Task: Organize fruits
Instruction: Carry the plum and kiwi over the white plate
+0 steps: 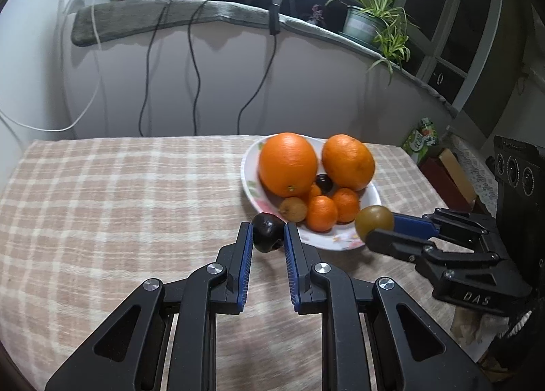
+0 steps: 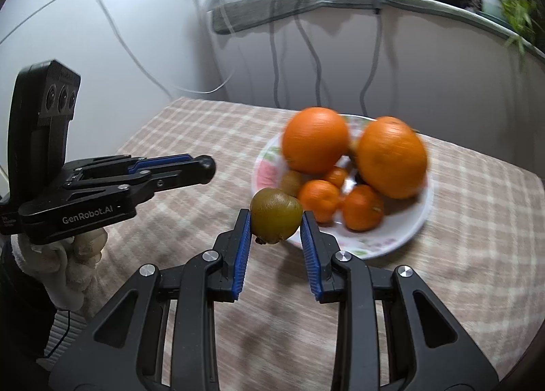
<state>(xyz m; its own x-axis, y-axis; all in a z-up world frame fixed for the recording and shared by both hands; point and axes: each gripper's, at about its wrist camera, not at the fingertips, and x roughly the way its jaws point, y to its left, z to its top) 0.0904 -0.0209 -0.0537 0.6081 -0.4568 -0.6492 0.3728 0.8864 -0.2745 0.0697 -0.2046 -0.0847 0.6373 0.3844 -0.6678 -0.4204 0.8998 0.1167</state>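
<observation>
A white floral bowl [image 1: 344, 242] [image 2: 402, 237] on the checked tablecloth holds two big oranges [image 1: 287, 164] [image 2: 315, 138], several small tangerines [image 1: 322, 213] [image 2: 318, 200], a kiwi [image 1: 293, 209] and a dark fruit [image 1: 323, 183]. My left gripper [image 1: 268, 232] is shut on a dark plum [image 1: 267, 232], just left of the bowl's near rim; it also shows in the right wrist view [image 2: 204, 169]. My right gripper [image 2: 276, 224] is shut on a green-brown kiwi [image 2: 276, 219] [image 1: 374, 221] above the bowl's near rim.
The checked tablecloth [image 1: 119, 203] covers the table. Cables [image 1: 194, 67] hang from a grey ledge [image 1: 170, 16] behind. A potted plant [image 1: 378, 23] stands on the ledge at right. Boxes and a carton [image 1: 422, 138] sit beyond the table's right edge.
</observation>
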